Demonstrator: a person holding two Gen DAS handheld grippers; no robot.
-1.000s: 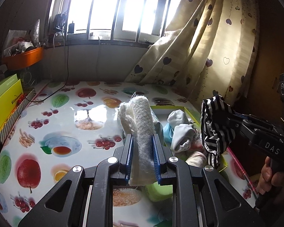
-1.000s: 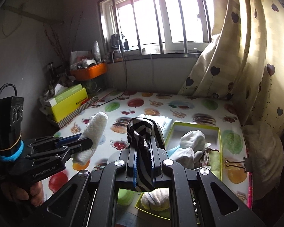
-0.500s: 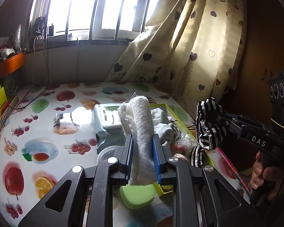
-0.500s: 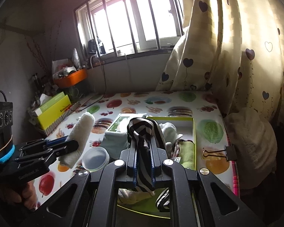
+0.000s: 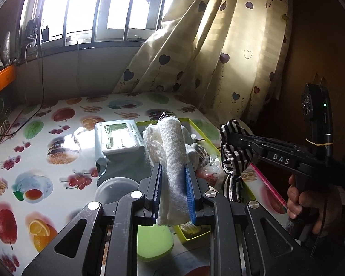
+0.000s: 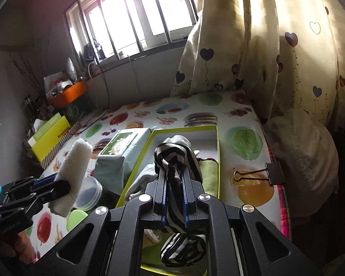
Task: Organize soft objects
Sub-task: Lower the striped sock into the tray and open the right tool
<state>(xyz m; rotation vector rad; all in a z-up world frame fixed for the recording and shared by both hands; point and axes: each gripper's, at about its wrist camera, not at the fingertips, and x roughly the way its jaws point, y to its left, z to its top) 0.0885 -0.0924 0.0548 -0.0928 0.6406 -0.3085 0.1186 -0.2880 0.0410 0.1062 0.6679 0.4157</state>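
Right wrist view looks down into the shallow yellow-green cardboard box (image 6: 215, 138) that sits near the right edge of the fruit-print table (image 6: 241, 119). The right gripper (image 6: 174, 195) is squeezed tight on a black-and-white striped cloth (image 6: 174, 158), and the loose end of that cloth hangs down under the jaws, over the near end of the box. So this cloth is right above where it should go, and the way to the box is straight down. Pale socks (image 6: 179, 140) and a green cloth (image 6: 209, 174) already lie inside the box, toward its far end and right side. The left gripper (image 5: 172, 184) is squeezed tight on a rolled white fluffy towel (image 5: 172, 147). The roll points forward along the fingers, and its far end reaches toward the left rim of the box. From the right wrist view the roll floats over the table, left of the box, above a round clear plastic tub (image 6: 88, 194) and beside a grey-green pack of wet wipes (image 6: 119, 151). The right hand is nearer to the box, so I think it should drop its cloth first. The towel needs to move right, and its long side should line up with the long side of the box.
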